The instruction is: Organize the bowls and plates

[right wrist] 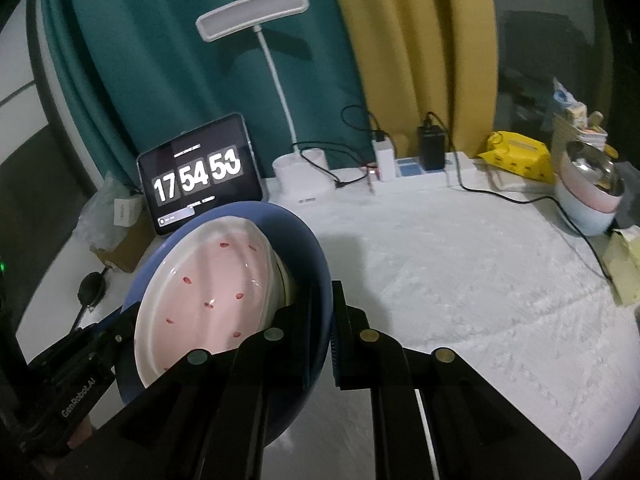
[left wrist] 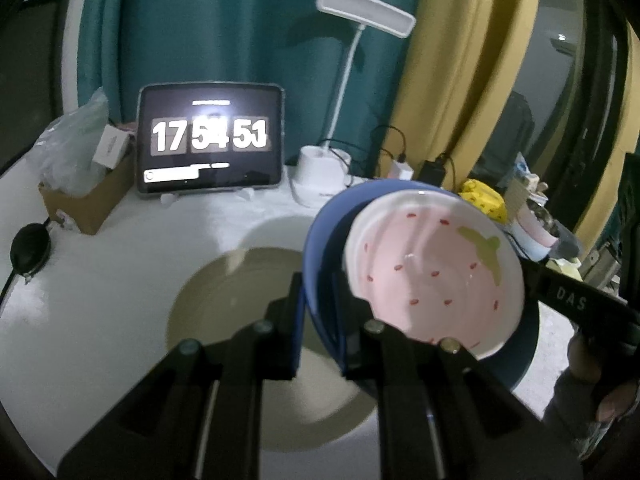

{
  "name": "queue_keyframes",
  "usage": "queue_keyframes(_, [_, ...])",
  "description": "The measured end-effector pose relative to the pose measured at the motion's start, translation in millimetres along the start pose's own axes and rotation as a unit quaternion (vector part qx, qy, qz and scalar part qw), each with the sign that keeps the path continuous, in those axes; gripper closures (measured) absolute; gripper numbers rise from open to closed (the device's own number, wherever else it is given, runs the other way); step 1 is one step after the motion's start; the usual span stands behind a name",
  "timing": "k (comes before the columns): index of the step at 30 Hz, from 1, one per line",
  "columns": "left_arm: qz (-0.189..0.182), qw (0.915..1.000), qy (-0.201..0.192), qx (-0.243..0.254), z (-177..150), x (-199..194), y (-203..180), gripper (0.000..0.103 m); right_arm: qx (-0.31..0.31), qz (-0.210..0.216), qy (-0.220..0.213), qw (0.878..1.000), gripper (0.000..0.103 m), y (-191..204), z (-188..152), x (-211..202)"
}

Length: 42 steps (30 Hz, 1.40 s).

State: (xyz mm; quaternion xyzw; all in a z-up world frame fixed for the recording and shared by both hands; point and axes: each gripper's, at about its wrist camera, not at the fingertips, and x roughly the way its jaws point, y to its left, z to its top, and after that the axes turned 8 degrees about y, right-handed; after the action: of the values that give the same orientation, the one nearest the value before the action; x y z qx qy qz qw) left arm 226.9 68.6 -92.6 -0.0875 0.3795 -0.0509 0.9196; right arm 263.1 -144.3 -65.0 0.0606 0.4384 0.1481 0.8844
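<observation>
The left gripper (left wrist: 320,320) is clamped on the near rim of a blue bowl (left wrist: 316,240), one finger inside the wall and one outside, its jaws almost fully closed with only the thin wall between them. The right gripper (right wrist: 322,328) pinches the opposite rim of the same blue bowl (right wrist: 308,248) in the same way, so the load hangs between the two claws, clear of the table (right wrist: 460,280). A grip on both sides looks chosen because the bowl carries more crockery: a pink strawberry-patterned dish (left wrist: 432,268) sits nested inside it, tilted against the wall just beyond the left claw's fingertips and to their right. In the right wrist view that pink dish (right wrist: 208,292) lies to the left of the fingers, with the edge of another white piece behind it. Holding from two sides probably keeps the stack from tipping.

Below and ahead of the left claw a broad beige plate (left wrist: 224,292) rests on the white table (left wrist: 100,280), a likely base for the stack. Farther off stand a tablet clock (left wrist: 211,139) and a desk lamp (left wrist: 366,10).
</observation>
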Motion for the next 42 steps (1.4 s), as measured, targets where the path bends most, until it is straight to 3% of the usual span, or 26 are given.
queue_keyframes(26, [0.052, 0.9976, 0.028, -0.036, 11.4, 35.3, 63.6, 0.091, -0.023, 0.039, 0.052, 0.998, 0.093, 47.3, 23.6, 80.8])
queue_keyframes(42, [0.085, 0.9962, 0.015, -0.010, 14.1, 34.3, 48.7, 0.088, -0.009, 0.028, 0.069, 0.997, 0.092, 37.0, 19.3, 93.6])
